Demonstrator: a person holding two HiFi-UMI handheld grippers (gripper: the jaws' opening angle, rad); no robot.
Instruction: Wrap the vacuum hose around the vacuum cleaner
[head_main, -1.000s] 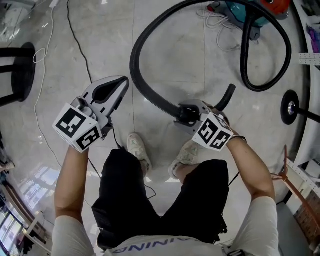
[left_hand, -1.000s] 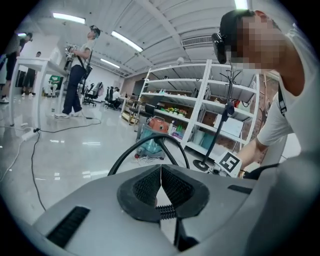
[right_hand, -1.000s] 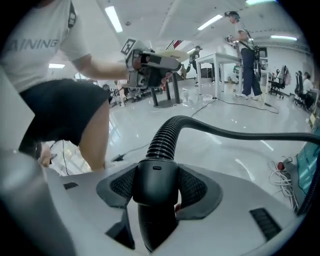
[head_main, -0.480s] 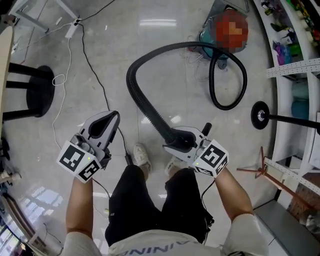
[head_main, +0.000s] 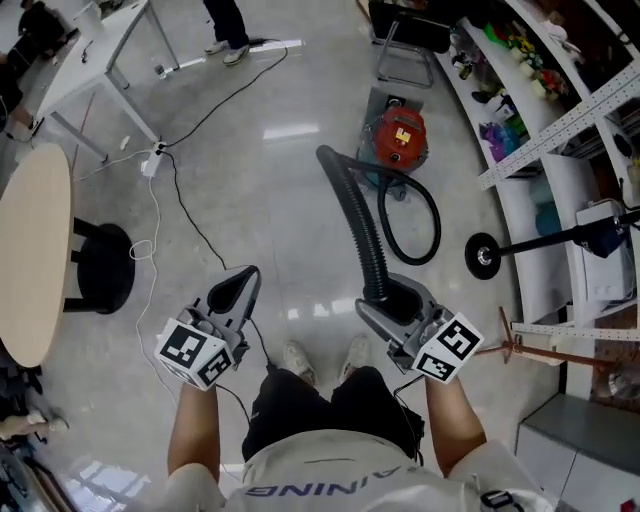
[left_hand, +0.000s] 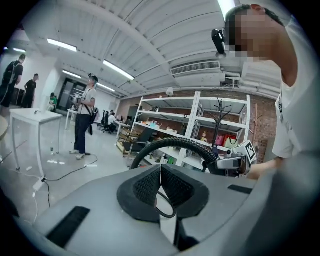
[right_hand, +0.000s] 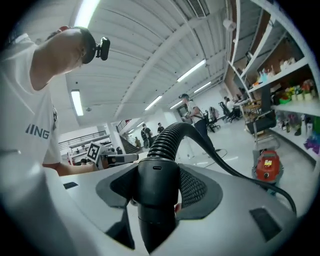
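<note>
While one hose (head_main: 360, 225) arcs, one vacuum cleaner (head_main: 402, 135) stands.

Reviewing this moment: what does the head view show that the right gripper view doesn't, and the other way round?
Only the head view: the round table, the black stool beside it, the white cable on the floor and the person's shoes.
Only the right gripper view: the ceiling lights, the person's head camera and, close up, the jaws pressed on the hose's smooth cuff.
Both: the ribbed hose, the red vacuum cleaner, the right gripper and the left gripper.
</note>
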